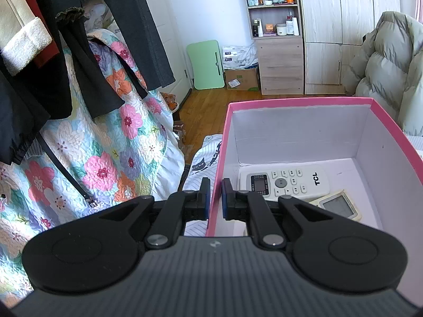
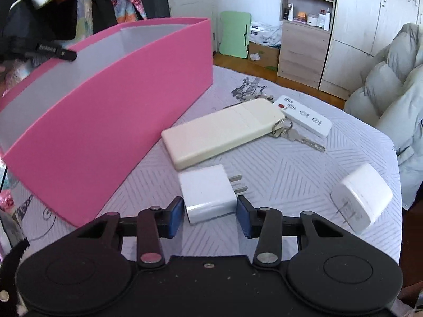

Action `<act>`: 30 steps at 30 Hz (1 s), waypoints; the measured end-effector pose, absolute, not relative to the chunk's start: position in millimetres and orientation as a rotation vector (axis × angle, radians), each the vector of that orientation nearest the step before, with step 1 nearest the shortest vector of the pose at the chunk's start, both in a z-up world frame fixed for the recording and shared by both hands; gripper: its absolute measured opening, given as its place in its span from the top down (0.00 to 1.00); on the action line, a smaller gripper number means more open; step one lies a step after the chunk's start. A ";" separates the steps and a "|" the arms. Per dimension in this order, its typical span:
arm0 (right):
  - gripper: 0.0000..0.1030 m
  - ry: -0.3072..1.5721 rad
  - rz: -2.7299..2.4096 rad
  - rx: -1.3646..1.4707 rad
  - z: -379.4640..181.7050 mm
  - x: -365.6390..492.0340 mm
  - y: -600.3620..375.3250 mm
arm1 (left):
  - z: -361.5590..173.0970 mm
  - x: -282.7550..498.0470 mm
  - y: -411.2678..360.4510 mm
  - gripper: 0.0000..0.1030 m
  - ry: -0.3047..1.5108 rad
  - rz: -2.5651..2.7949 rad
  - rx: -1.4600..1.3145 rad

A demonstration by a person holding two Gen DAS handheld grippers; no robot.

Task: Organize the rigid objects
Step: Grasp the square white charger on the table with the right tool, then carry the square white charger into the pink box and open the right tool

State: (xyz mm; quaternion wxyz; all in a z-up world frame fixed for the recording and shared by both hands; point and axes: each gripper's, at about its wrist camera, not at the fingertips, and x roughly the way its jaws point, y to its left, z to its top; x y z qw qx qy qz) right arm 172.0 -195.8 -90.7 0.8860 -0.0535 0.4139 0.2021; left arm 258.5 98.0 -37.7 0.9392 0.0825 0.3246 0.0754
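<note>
Wall of the pink box (image 1: 215, 185) is clamped by the left gripper (image 1: 214, 194); a white charger (image 2: 208, 194) is flanked, ungripped, by the right gripper (image 2: 210, 214), jaws parted.

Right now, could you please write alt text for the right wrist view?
The right gripper straddles a white charger on a grey cloth, fingers open. A pink box stands at left; beyond lie a cream power bank, keys, a small remote and another charger.
</note>
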 end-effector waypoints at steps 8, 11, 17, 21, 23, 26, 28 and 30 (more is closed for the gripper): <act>0.47 0.846 0.385 -0.067 -93.9 182.1 -190.3 | -38.2 258.1 96.6 0.92 0.662 0.153 0.162; 0.48 0.817 0.343 -0.089 -92.9 179.5 -185.1 | -38.1 258.0 97.1 0.92 0.663 0.153 0.165; 0.48 0.718 0.326 -0.033 -62.6 164.7 -196.3 | -38.0 258.1 97.0 0.92 0.663 0.154 0.164; 0.48 0.631 0.325 -0.074 -22.8 154.5 -195.4 | -38.0 257.9 97.2 0.92 0.662 0.152 0.161; 0.48 0.607 0.321 -0.129 -1.3 152.5 -186.5 | -37.6 257.3 96.7 0.92 0.660 0.152 0.156; 0.48 0.565 0.418 -0.169 25.6 152.6 -170.3 | -37.4 256.9 96.8 0.92 0.660 0.152 0.156; 0.48 0.566 0.511 -0.192 37.0 157.2 -155.8 | -37.4 256.7 96.7 0.92 0.658 0.152 0.155; 0.48 0.582 0.594 -0.257 44.1 166.2 -136.3 | -36.6 257.1 97.0 0.92 0.659 0.151 0.151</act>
